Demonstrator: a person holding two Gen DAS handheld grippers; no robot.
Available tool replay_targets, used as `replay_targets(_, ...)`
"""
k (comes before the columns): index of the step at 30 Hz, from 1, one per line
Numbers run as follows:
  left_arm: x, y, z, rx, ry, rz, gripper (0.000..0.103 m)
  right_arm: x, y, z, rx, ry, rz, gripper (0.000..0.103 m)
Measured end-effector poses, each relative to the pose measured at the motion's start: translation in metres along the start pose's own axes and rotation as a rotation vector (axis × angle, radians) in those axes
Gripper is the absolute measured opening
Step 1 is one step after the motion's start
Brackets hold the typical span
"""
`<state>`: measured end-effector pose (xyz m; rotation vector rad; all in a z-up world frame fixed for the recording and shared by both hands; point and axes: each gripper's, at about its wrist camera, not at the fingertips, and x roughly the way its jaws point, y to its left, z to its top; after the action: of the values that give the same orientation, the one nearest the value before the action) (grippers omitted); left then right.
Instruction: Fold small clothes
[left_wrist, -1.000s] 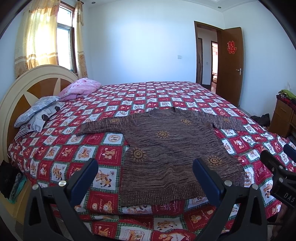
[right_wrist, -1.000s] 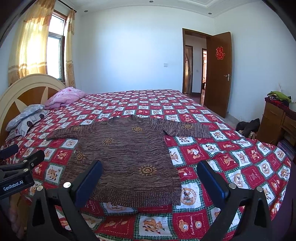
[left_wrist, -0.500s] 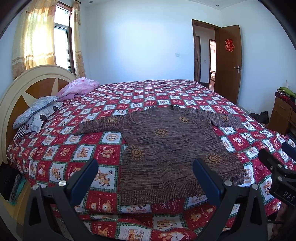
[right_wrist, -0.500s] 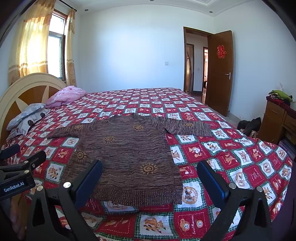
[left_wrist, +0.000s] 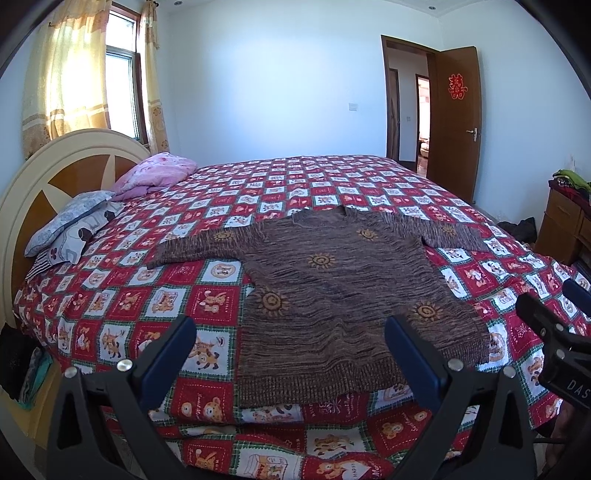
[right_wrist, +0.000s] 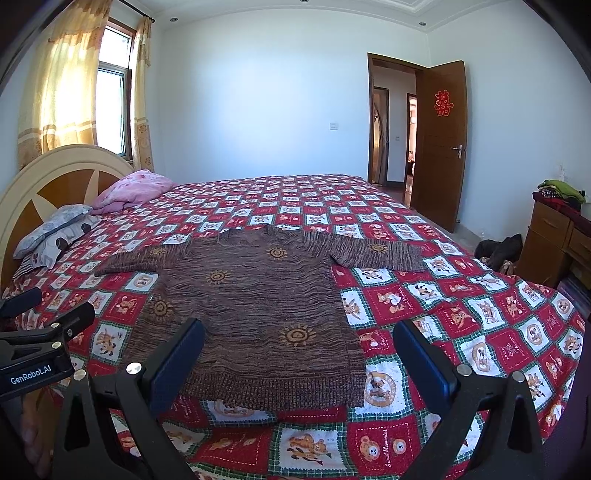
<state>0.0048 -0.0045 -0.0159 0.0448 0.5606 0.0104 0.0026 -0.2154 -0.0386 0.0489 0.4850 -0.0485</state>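
Note:
A brown knitted sweater (left_wrist: 332, 291) with orange sun patterns lies flat on the bed, both sleeves spread out sideways, hem toward me. It also shows in the right wrist view (right_wrist: 255, 314). My left gripper (left_wrist: 290, 354) is open and empty, held above the bed's near edge in front of the hem. My right gripper (right_wrist: 299, 358) is open and empty, also in front of the hem. Each gripper shows at the edge of the other's view: the right one (left_wrist: 546, 314) and the left one (right_wrist: 48, 321).
The bed carries a red, white and green checked quilt (left_wrist: 122, 306). Pillows (left_wrist: 70, 225) lie by the round headboard (left_wrist: 37, 177) at left. A wooden dresser (right_wrist: 554, 243) with clothes on it stands at right. An open brown door (right_wrist: 441, 144) is at the back right.
Both views have shifted slightly, with the sweater a touch higher in frame. Both grippers stay open and empty. The sweater has not moved.

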Motion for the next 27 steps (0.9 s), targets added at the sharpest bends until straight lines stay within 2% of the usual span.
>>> replay_targets(16, 0.009, 0.000, 0.001, 0.036, 0.030, -0.001, 0.103, 0.010, -0.003, -0.002, 0.005, 0.013, 0.022, 0.102)
replay_targets(22, 0.028, 0.002, 0.003, 0.050, 0.066, 0.007, 0.103, 0.033, -0.010, -0.006, 0.005, 0.048, 0.007, 0.102)
replay_targets(27, 0.050, 0.002, 0.008, 0.070, 0.081, 0.020, 0.103, 0.057, -0.019, -0.005, 0.005, 0.054, 0.028, 0.102)
